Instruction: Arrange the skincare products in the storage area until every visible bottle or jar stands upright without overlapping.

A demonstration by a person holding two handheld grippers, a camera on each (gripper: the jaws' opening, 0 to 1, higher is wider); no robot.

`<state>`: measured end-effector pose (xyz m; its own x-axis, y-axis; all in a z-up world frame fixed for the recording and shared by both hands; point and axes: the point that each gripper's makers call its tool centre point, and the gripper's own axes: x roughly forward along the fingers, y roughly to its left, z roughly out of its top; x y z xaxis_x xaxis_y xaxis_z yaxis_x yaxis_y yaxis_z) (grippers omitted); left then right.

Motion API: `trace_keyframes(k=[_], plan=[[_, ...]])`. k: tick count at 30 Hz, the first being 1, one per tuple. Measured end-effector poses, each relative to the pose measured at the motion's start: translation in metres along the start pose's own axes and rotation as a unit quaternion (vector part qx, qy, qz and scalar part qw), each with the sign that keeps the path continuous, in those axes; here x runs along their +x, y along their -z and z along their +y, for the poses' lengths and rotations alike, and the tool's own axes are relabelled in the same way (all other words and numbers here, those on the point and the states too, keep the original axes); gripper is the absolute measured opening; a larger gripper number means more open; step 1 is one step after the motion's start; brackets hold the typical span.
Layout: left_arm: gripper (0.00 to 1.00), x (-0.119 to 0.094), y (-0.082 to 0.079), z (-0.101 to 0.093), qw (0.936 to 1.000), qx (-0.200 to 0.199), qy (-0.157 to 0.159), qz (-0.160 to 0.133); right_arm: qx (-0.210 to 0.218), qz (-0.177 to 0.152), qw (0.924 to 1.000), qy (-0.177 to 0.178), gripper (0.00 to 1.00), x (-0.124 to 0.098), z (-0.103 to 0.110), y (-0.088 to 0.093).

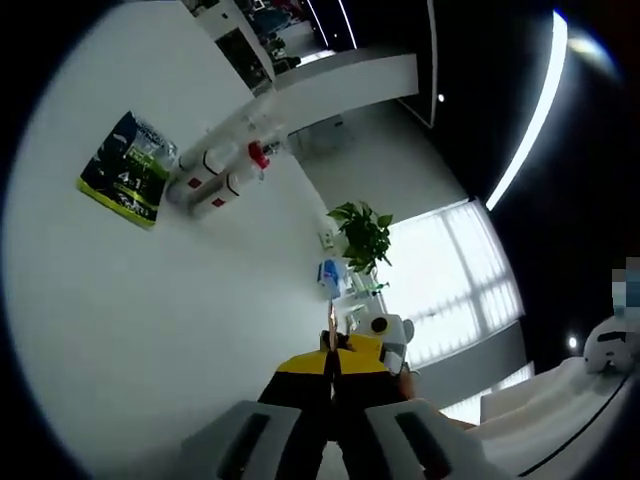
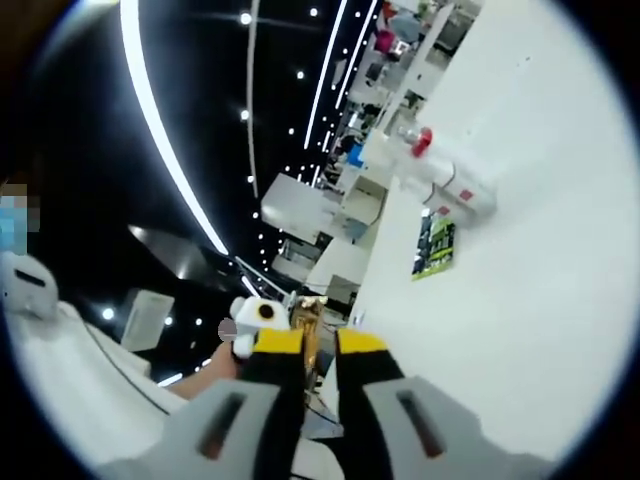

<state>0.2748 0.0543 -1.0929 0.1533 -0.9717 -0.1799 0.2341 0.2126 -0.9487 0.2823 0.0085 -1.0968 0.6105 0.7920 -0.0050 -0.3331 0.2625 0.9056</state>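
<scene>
Two white bottles [image 1: 205, 180] lie on their sides on the white table [image 1: 150, 330], one with a red cap [image 1: 258, 155]; clear bottles [image 1: 250, 125] are behind them. The right gripper view has the same white bottles [image 2: 455, 190] and red cap [image 2: 422, 142]. My left gripper [image 1: 335, 358] is raised off the table, its yellow-tipped jaws close together with a thin golden item [image 1: 332, 320] rising from between them. My right gripper [image 2: 318, 345] faces it, jaws closed on the slim golden item [image 2: 310, 325]. A hand [image 2: 215, 375] is beside it.
A green and black packet [image 1: 125, 168] lies flat left of the bottles, and it is also in the right gripper view, packet [image 2: 435, 245]. A potted plant [image 1: 362, 235] and a blue object [image 1: 330, 275] stand at the table's far end by a bright window [image 1: 450, 280].
</scene>
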Motion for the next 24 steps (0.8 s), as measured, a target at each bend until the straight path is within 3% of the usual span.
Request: trace_keyframes(k=[7,8,24], plan=[[0.00,0.008,0.006,-0.007,0.9999,-0.010,0.013,0.002,-0.010,0.021,0.9992,-0.032,0.05,0.006,0.016,0.010],[0.00,0.009,0.007,-0.007,0.9997,-0.014,0.017,0.004,-0.022,0.023,0.9992,-0.026,0.01,0.006,0.015,0.011],[0.02,0.004,-0.001,0.002,0.9998,-0.019,0.003,-0.004,-0.009,0.015,0.9997,-0.018,0.00,-0.001,0.008,0.005]])
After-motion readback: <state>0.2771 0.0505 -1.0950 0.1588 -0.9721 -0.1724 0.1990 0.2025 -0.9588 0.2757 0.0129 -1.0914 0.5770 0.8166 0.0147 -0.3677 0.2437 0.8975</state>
